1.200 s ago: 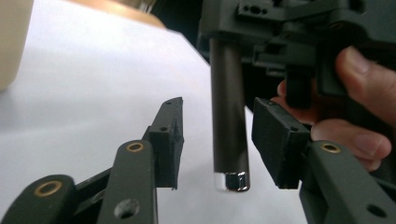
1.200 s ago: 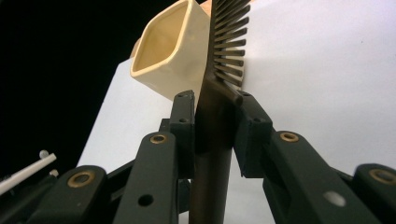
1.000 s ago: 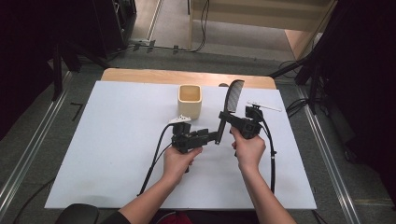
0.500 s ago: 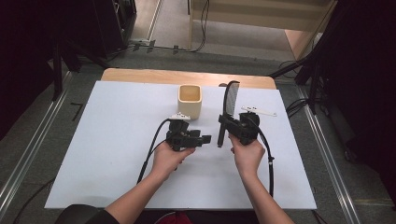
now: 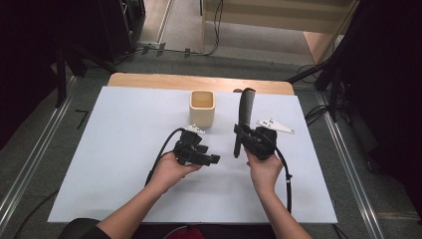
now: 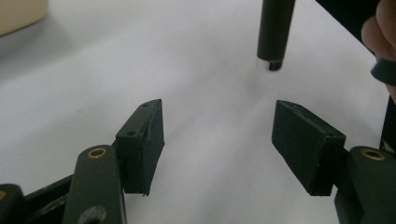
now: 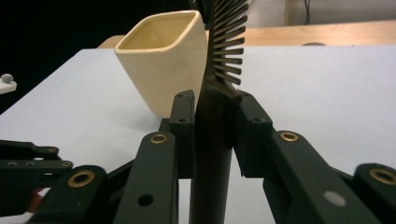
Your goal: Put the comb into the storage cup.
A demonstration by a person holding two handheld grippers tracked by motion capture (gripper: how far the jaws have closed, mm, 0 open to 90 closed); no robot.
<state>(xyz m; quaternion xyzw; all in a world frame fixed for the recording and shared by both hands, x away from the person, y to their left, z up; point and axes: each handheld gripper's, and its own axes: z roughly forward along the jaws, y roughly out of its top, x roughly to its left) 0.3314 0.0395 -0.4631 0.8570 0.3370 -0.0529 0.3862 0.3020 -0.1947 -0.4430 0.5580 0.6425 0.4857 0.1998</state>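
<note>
A black comb (image 5: 244,108) stands nearly upright above the white table, teeth end up, with my right gripper (image 5: 241,135) shut on its handle. In the right gripper view the pads (image 7: 184,126) press the comb (image 7: 225,51) from both sides. A cream square cup (image 5: 202,107) stands just left of the comb, and it also appears behind the jaws (image 7: 161,65). My left gripper (image 5: 215,160) is left of the comb's lower end, its jaws just opened. In the left gripper view the left gripper (image 6: 217,140) has nothing between its pads, and the comb's handle end (image 6: 275,28) hangs beyond them.
The white table sheet (image 5: 109,149) has bare room on both sides of the hands. A wooden strip (image 5: 149,80) runs along its far edge. Cables trail from both grippers toward the near edge. Dark stands and floor rails flank the table.
The left gripper's jaws have opened and drawn back left, off the comb's handle. The right gripper has shifted slightly left with the comb, which now stands more upright.
</note>
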